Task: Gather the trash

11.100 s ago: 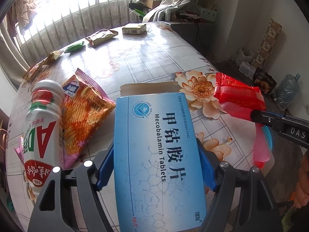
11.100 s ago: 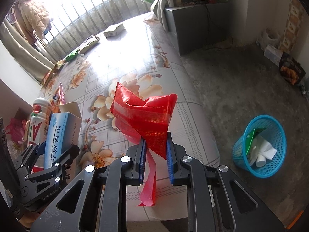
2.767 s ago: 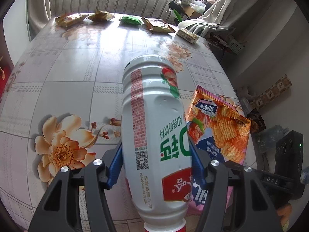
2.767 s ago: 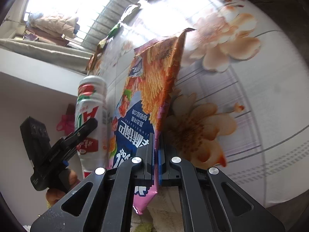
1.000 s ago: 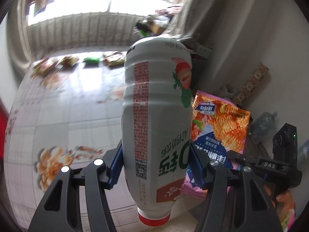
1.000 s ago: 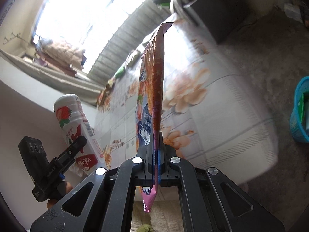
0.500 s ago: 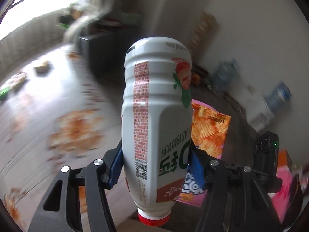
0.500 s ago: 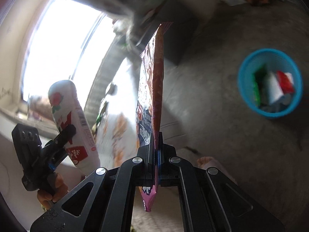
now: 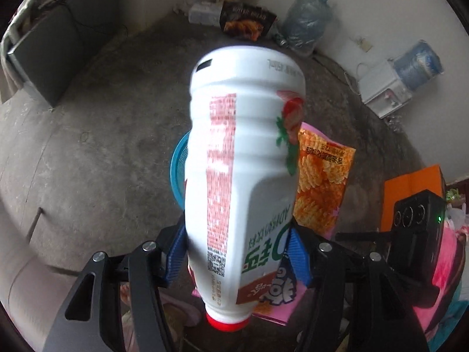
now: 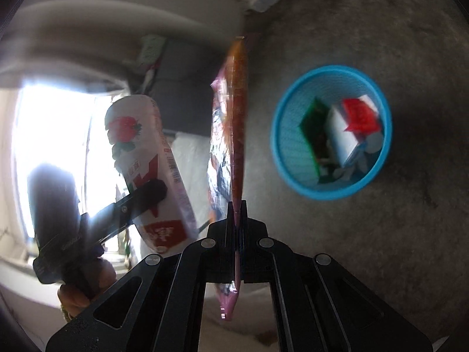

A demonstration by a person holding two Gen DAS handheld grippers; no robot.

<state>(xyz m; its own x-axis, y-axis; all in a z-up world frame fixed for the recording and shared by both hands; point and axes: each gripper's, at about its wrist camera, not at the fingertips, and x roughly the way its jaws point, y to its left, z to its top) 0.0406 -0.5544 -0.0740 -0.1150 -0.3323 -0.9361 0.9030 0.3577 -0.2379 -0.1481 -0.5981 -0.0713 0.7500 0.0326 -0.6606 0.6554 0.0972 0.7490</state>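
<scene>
My left gripper is shut on a white drink bottle with a red cap, held cap-down; the bottle also shows in the right wrist view. My right gripper is shut on an orange and pink snack bag, seen edge-on; the bag shows behind the bottle in the left wrist view. A blue mesh trash basket stands on the floor below, holding a box, a red wrapper and green packaging. Its rim peeks out left of the bottle.
Grey concrete floor lies below. Water jugs, a white appliance and a bread box line the far wall. A dark cabinet stands at left. An orange box is at right.
Both grippers have swung away from the table with the bottle and the snack bag. They now hang over the floor by the blue basket, which has come closer.
</scene>
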